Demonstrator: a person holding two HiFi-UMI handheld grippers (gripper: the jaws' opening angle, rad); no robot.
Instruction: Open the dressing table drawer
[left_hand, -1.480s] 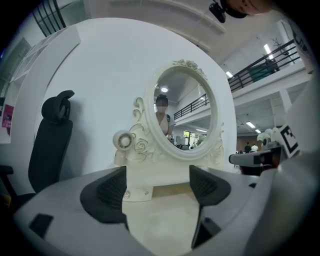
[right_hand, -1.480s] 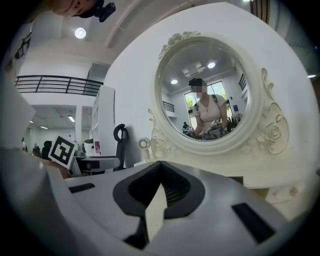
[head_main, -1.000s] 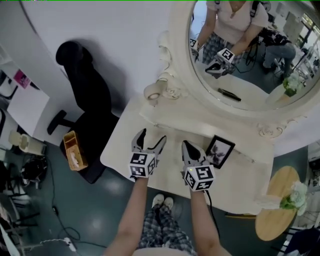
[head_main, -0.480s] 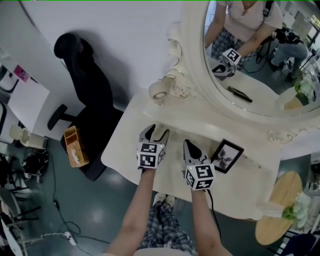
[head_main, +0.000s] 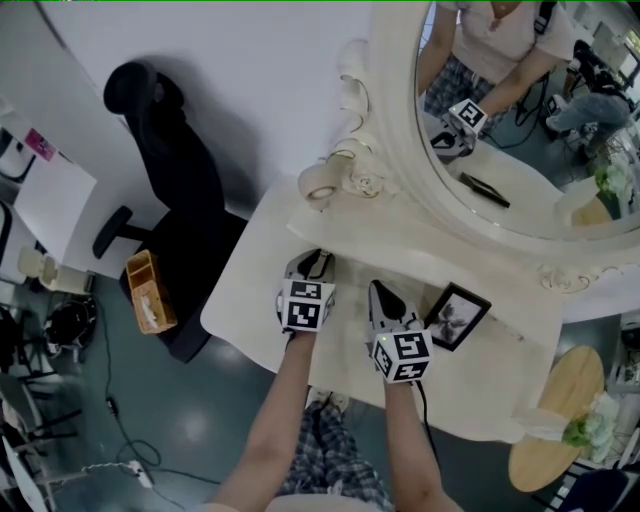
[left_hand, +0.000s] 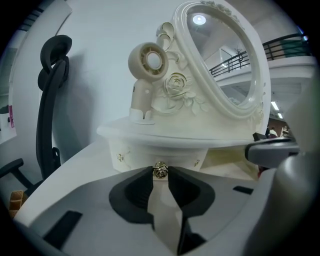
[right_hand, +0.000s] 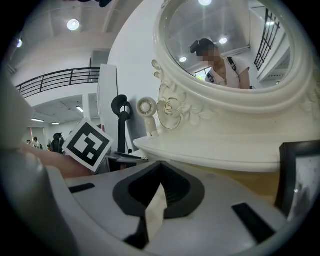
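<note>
Left tool (head_main: 312, 262): jaws have just been closing and are now clenched on the small gold rose-shaped knob (left_hand: 160, 171), which sits right at their tips. The knob belongs to the cream drawer (left_hand: 135, 159), directly ahead of this tool. The drawer front is tucked under the overhang of the raised shelf (left_hand: 165, 137) at the back of the bench (head_main: 250, 290). Inside of the drawer is hidden.

Far to this tool's left, down on the floor, is an open wooden box (head_main: 148, 295). It holds something pale that is too small to identify. A black office chair (head_main: 170, 170) stands beyond the box, left of the tool and further ahead.

A cream fan (left_hand: 147, 62) stands upright on the shelf, above the left tool and slightly to its left.

Right tool (head_main: 385, 293): just beside the left one, on its right, over the bench top. Jaws are pressed together with nothing gripped.

A black picture frame (head_main: 457, 316) sits on the bench just right of the right tool. The oval mirror (head_main: 520, 120) rises ahead of and above both tools.

Well off to the right tool's right is a round wooden side table (head_main: 540, 440) carrying flowers (head_main: 580, 400).
</note>
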